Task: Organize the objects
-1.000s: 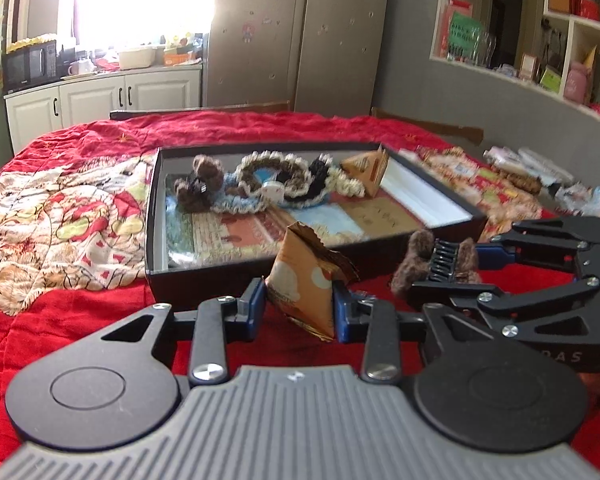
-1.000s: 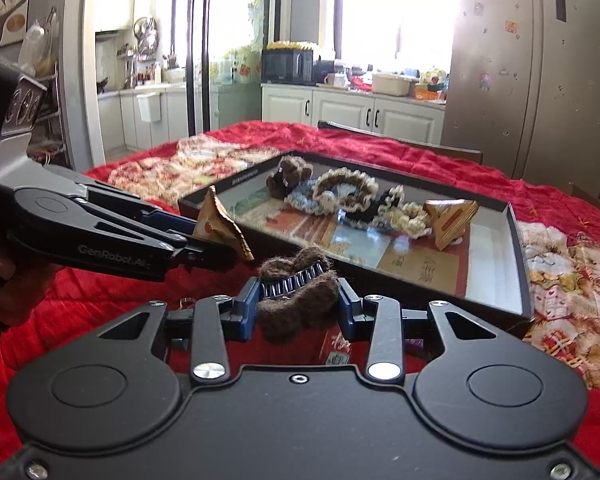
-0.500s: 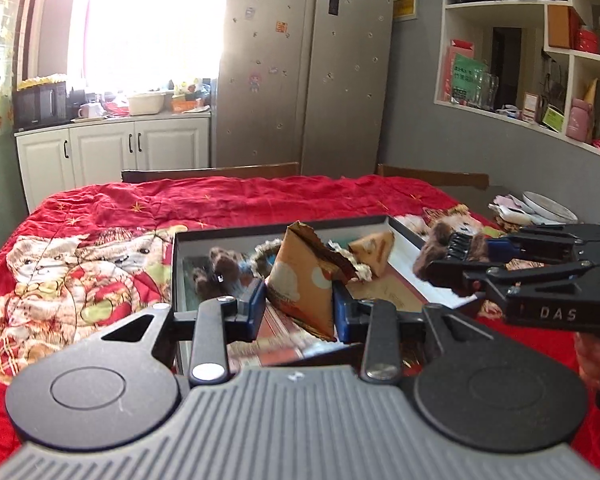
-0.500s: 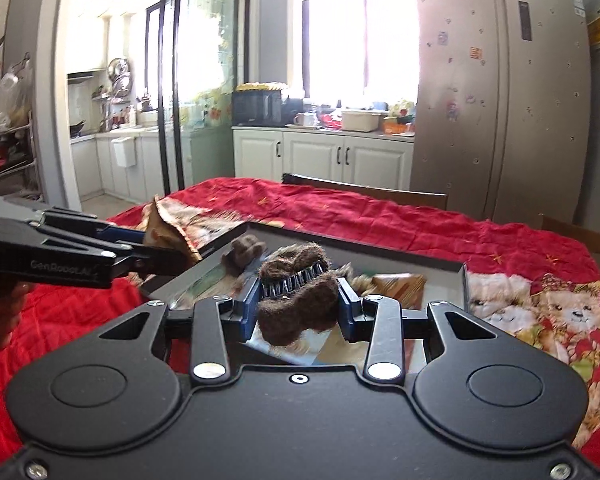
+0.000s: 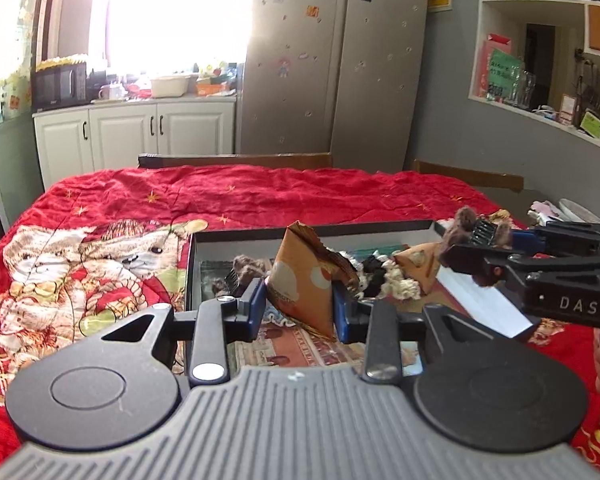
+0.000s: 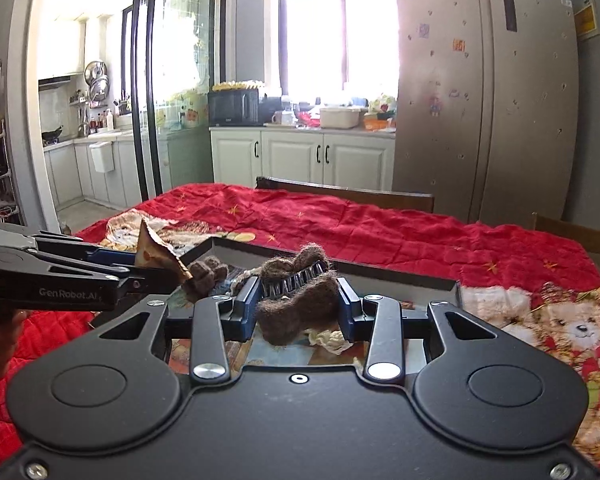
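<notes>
Grippers (image 5: 299, 304) (image 6: 299, 309) higher now, tray (image 5: 312, 229) nearer beneath.

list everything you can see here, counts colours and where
snack packet: 1, orange, pyramid-shaped, held in the left gripper
fuzzy hair claw: 1, brown, held in the right gripper
box: 1, black, shallow, open, on the cloth
second snack packet: 1, orange, inside the box
second fuzzy claw: 1, brown, inside the box
scrunchies: a few, cream and black, inside the box
cloth: 1, red, bear print, covering the table
fridge: 1, grey, behind the table
left gripper: jaws shut on the packet
right gripper: jaws shut on the claw
</notes>
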### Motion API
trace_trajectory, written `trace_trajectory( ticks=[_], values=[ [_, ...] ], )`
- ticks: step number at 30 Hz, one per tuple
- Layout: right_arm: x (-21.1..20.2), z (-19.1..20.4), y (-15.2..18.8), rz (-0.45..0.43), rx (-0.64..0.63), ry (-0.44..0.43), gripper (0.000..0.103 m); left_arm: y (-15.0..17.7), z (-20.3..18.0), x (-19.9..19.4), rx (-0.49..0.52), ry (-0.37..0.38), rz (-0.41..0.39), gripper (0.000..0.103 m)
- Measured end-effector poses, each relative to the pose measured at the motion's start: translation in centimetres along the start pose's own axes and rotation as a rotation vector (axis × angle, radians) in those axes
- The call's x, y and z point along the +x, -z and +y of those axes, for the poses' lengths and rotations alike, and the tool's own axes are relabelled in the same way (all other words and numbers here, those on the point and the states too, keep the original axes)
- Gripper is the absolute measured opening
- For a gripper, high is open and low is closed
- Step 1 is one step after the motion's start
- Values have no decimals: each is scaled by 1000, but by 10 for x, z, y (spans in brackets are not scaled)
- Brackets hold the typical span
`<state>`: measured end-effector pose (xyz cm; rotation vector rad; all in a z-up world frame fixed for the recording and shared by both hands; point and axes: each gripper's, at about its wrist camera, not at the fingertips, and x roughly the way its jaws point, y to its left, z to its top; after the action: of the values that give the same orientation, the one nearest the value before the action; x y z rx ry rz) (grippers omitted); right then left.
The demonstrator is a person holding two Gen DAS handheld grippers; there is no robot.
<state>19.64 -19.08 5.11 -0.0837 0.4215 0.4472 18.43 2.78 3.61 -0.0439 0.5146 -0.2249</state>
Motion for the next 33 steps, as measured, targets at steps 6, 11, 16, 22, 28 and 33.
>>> trace_trajectory(
  ticks=[6, 11, 16, 22, 28, 33],
  values=[
    [33, 6, 9, 47, 12, -10, 37, 7, 4, 16, -5, -21, 31, 38],
    [49, 15, 17, 75, -1, -18, 37, 13, 7, 28, -8, -35, 58, 38],
    [62, 20, 24, 99, -5, -20, 37, 17, 9, 35, -15, -40, 74, 38],
    [69, 21, 30, 118, -2, -21, 37, 20, 10, 41, -15, -40, 91, 38],
    [74, 21, 34, 135, 0, -24, 37, 21, 10, 44, -11, -41, 98, 38],
    [76, 21, 36, 143, -2, -21, 37, 23, 9, 48, -5, -43, 110, 39]
  ],
)
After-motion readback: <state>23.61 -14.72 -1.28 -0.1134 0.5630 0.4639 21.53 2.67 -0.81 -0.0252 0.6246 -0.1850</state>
